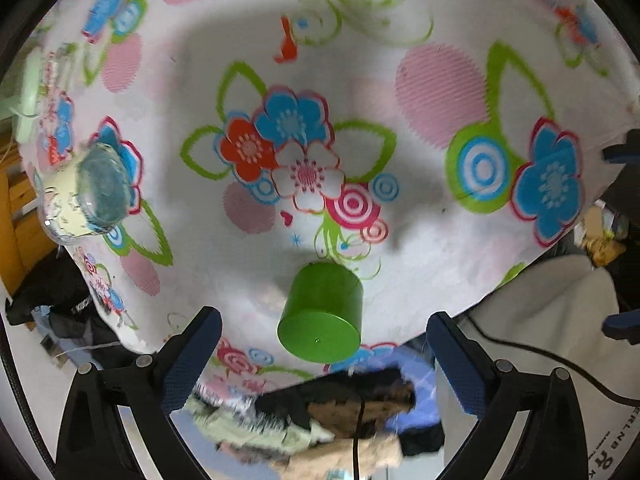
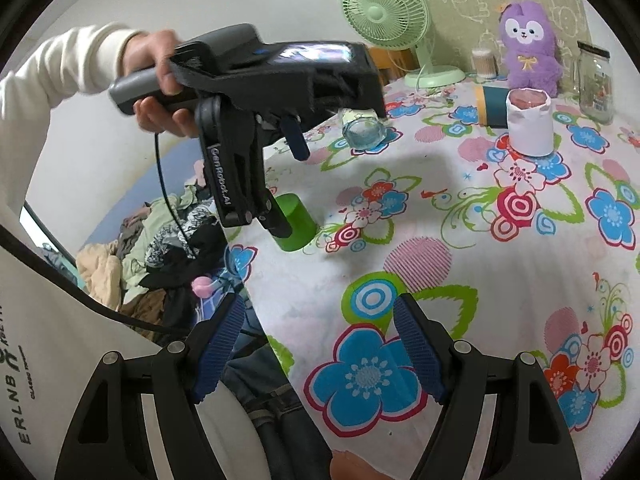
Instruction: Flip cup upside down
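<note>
The green cup (image 1: 321, 314) stands on the flowered worktop (image 1: 440, 240) near its near-left edge, closed flat end up and mouth down as far as I can tell, so it looks flipped already. It sits apart from everything else.

The left gripper (image 1: 324, 344) hangs just above and beside it, jaws spread wide with nothing between them; from its own camera the cup lies straight ahead, between the two fingertips but untouched, its long axis running up from the cloth. Seen from the right wrist, the person's left hand (image 2: 160, 80) holds that gripper tilted down over the cup, one finger (image 2: 276, 220) in front of the green wall.

The right gripper (image 2: 316, 344) waits well apart, nearer the body, jaws also wide and empty. The left is plainly the nearer one; I'd judge only a clean lift away remains.
</note>
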`<state>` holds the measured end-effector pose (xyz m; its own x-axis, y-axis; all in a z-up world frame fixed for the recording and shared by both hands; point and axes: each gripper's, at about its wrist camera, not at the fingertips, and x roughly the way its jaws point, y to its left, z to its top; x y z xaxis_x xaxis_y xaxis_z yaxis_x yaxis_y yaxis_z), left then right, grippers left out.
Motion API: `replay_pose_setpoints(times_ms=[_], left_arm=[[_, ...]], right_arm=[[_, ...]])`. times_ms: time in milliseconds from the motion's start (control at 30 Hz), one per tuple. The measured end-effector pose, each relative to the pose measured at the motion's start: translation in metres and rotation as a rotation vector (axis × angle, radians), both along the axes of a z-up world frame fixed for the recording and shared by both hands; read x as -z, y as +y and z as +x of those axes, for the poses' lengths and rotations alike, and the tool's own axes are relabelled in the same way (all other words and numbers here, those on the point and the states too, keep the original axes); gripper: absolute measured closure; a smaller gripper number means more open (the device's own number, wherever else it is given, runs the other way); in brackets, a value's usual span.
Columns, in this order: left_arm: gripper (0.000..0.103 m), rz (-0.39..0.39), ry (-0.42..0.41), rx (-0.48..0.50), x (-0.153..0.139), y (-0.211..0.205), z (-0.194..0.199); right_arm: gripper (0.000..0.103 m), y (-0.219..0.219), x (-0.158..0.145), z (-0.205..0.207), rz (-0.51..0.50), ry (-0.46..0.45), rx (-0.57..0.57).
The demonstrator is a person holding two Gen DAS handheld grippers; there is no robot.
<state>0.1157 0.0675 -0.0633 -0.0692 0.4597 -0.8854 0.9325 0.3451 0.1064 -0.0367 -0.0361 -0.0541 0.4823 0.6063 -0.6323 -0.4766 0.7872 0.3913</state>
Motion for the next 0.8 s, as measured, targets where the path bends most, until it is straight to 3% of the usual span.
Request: replay_pose_setpoints(times_ms=[300, 500, 633, 800], left_arm=[[0.0, -0.277, -0.149, -0.075, -0.048, 0.014, -0.002], [0.0, -0.41, -0.203, -0.13, -0.065, 0.032, 0.001], [0.001, -0.504, -0.257, -0.164, -0.074, 0.045, 0.004], [0.001, -0.647, -0.347, -0.207, -0.091, 0.06, 0.002]], right_arm=[[0.024, -0.005, -0.018, 0.017, -0.04, -0.049, 0.196], [0.024, 0.001, -0.036, 0.024, -0.07, -0.113, 0.291], [0.012, 0.007, -0.051, 0.023, -0.096, -0.18, 0.356], [0.012, 0.015, -0.073, 0.019, -0.103, -0.266, 0.418]])
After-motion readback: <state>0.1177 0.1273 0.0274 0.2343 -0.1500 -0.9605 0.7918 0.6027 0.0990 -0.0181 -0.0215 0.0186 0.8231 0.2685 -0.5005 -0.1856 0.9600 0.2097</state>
